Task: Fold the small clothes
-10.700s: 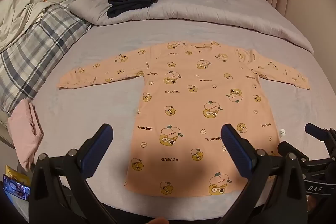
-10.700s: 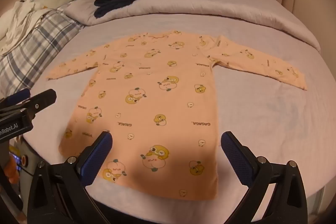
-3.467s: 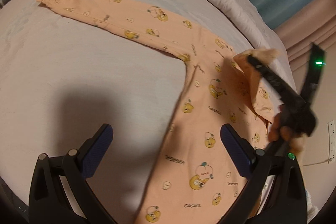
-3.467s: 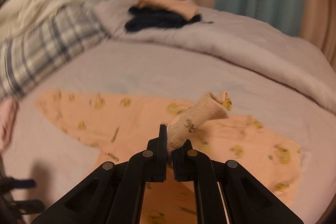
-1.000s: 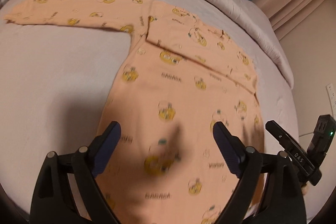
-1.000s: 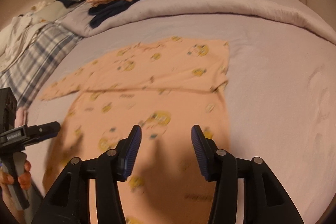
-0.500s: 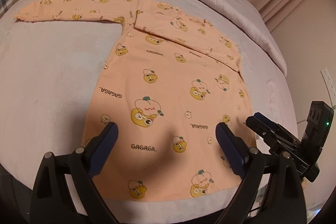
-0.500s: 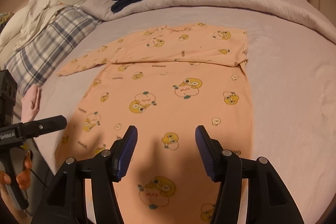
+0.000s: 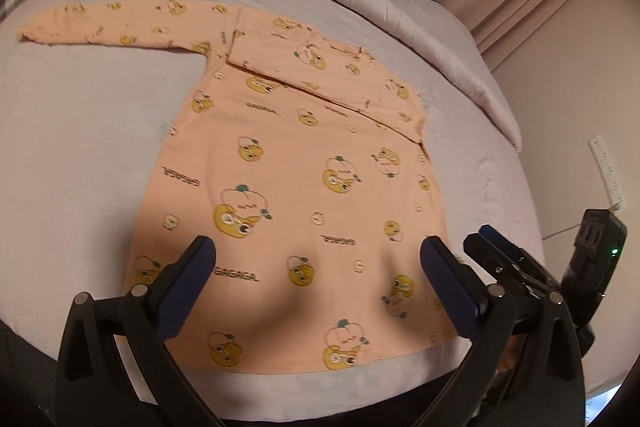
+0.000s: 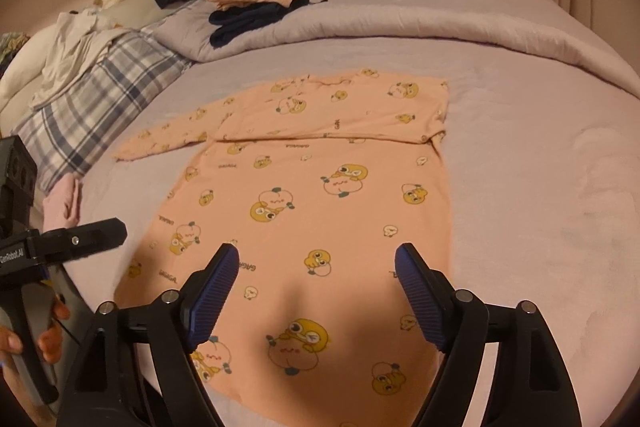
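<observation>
An orange long-sleeved child's top (image 9: 304, 171) with yellow cartoon prints lies flat on the grey bed sheet (image 9: 88, 131). Its right sleeve (image 9: 328, 75) is folded across the chest; its left sleeve (image 9: 108, 25) lies stretched out to the side. The top also shows in the right wrist view (image 10: 320, 195), with the folded sleeve (image 10: 340, 115) across its upper part. My left gripper (image 9: 320, 283) is open and empty above the hem. My right gripper (image 10: 316, 287) is open and empty above the hem; it also shows in the left wrist view (image 9: 516, 267).
A rolled grey duvet (image 10: 400, 23) runs along the far side with folded dark and orange clothes (image 10: 256, 7) on it. A plaid blanket (image 10: 100, 95) and white cloth (image 10: 68, 47) lie at the left. A pink cloth (image 10: 64, 203) lies at the bed's left edge.
Both grippers have drawn back toward the hem, and the right one's jaws have spread wider. The right sleeve, earlier carried over by my right gripper, lies folded across the chest.
</observation>
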A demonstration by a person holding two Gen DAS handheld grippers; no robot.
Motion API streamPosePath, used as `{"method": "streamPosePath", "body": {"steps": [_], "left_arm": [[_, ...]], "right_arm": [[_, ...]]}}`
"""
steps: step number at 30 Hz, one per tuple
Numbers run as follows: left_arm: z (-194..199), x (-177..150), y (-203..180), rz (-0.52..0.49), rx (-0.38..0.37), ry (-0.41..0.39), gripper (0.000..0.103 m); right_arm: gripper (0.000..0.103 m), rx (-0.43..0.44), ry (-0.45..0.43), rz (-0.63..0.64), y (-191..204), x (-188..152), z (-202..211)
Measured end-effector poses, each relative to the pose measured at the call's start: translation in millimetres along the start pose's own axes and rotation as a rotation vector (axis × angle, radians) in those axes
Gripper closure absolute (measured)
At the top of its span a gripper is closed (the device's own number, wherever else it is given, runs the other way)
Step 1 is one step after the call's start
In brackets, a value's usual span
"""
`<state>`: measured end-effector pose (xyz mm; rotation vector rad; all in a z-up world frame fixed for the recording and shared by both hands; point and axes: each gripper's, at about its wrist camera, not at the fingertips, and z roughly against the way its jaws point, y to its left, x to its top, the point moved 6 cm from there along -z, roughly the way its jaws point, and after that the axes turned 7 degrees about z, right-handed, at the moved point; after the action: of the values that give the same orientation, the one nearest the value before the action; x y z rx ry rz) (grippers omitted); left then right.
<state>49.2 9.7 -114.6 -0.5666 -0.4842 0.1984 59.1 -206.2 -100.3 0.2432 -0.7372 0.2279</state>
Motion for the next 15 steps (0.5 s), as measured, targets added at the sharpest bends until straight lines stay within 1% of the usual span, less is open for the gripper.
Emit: {"method": "streamPosePath", "body": {"steps": [4,11,15], "left_arm": [[5.7,3.3,0.1,0.027,-0.054,-0.009,0.001],[38.4,21.1,-12.9,-0.021,-0.161,-0.150,0.001],[51.4,28.2,-18.3,-0.082,-0.143,-0.224,0.001]], "right_arm": [[0.022,-0.001,-0.005,-0.006,1.8,1.1,0.8],[0.022,-0.001,-0.012,0.011,8.8,3.5,1.8],[0.022,-0.006,-0.017,0.026,12.9,5.3,2.2]]}}
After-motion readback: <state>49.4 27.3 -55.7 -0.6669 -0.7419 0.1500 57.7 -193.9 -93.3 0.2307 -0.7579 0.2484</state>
